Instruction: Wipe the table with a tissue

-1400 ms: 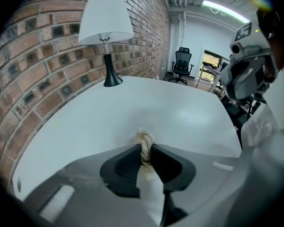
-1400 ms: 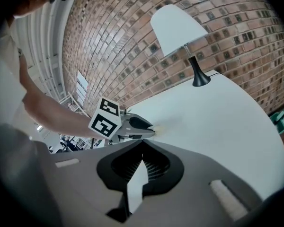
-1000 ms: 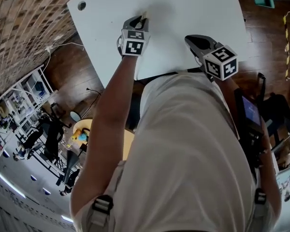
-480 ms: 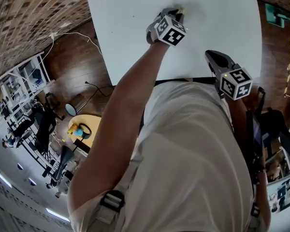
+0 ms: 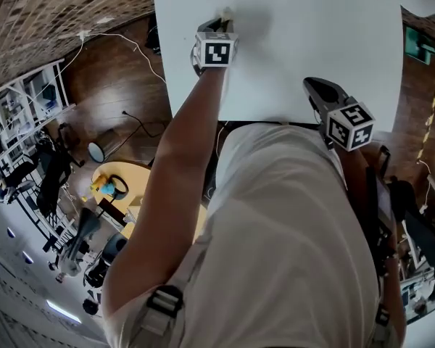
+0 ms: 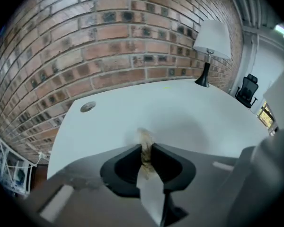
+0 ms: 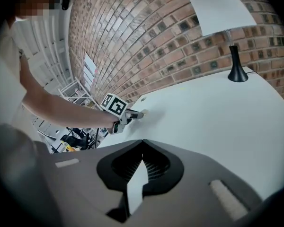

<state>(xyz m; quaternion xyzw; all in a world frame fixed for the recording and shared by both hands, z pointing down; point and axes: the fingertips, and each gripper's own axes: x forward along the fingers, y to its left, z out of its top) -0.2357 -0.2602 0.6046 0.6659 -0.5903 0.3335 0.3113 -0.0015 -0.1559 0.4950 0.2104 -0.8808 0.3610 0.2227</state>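
Your left gripper (image 6: 146, 151) is clamped narrow on the crumpled tissue (image 6: 144, 138), with the wad against the white table (image 6: 189, 112) toward its left side. Your right gripper (image 7: 142, 144) hovers over the near edge, its 2 jaws together and nothing between them.

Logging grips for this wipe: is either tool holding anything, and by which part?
The left tool pinches a crumpled tissue between its jaw tips, with one end poking out in front. The right tool is shut and empty.
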